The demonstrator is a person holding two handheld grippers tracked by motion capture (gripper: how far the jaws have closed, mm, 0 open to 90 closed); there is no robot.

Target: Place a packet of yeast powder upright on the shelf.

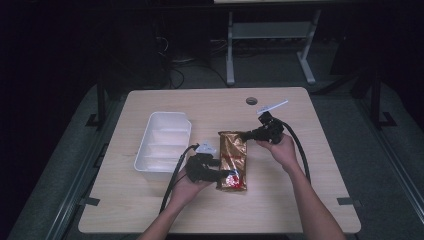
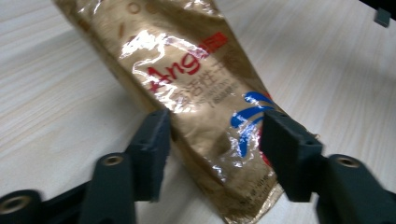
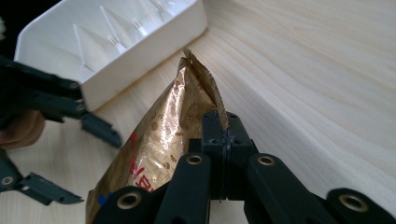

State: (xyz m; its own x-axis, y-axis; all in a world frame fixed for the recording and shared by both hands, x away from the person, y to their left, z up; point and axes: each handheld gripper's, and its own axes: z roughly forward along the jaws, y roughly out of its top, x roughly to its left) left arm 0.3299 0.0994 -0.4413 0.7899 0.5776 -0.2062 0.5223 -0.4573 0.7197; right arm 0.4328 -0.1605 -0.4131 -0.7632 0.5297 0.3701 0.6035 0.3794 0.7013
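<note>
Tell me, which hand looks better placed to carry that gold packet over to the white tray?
Probably the right. Its gripper is shut on the gold packet's crimped end, while the left gripper stands open around the other end. The white tray sits nearer the left hand, though.

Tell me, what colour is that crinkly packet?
Shiny gold packet with red and blue print, clearest in the left gripper view.

In the left gripper view the packet [image 2: 196, 107] runs off the top and bottom edges, its small print too blurred to read. In the right gripper view the right gripper [image 3: 223, 135] hides the packet's corner, and the tray [image 3: 140, 46] is cut off at the top. From above, the tray's dividers are too faint to count
</note>
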